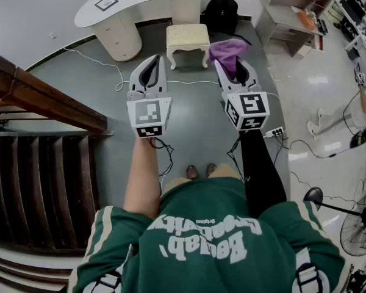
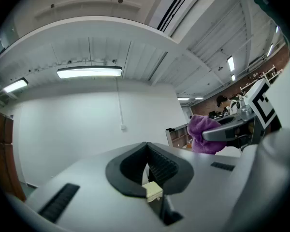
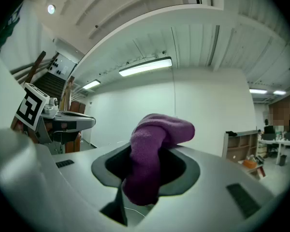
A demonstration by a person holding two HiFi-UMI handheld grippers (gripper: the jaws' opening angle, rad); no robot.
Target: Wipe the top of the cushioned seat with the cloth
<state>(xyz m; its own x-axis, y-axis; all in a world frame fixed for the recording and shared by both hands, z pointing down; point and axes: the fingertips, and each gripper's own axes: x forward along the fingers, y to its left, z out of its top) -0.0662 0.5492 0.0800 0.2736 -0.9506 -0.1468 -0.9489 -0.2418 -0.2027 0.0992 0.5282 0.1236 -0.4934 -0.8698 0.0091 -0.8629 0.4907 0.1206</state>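
A cream cushioned seat (image 1: 187, 36) on white curved legs stands on the grey floor ahead of me, between the two grippers. My right gripper (image 1: 228, 64) is shut on a purple cloth (image 1: 226, 49) that bunches out past its tips (image 3: 154, 149). It hangs above and right of the seat, apart from it. My left gripper (image 1: 149, 71) is shut with nothing in it; in the left gripper view its jaws (image 2: 147, 170) meet and point up toward the wall and ceiling. The cloth (image 2: 205, 133) also shows at that view's right.
A white curved desk (image 1: 140, 5) stands behind the seat, with a black backpack (image 1: 221, 11) to its right. A grey shelf unit (image 1: 287, 14) is at the far right. Wooden stairs and handrail (image 1: 43, 99) run along my left. Cables (image 1: 104, 66) cross the floor.
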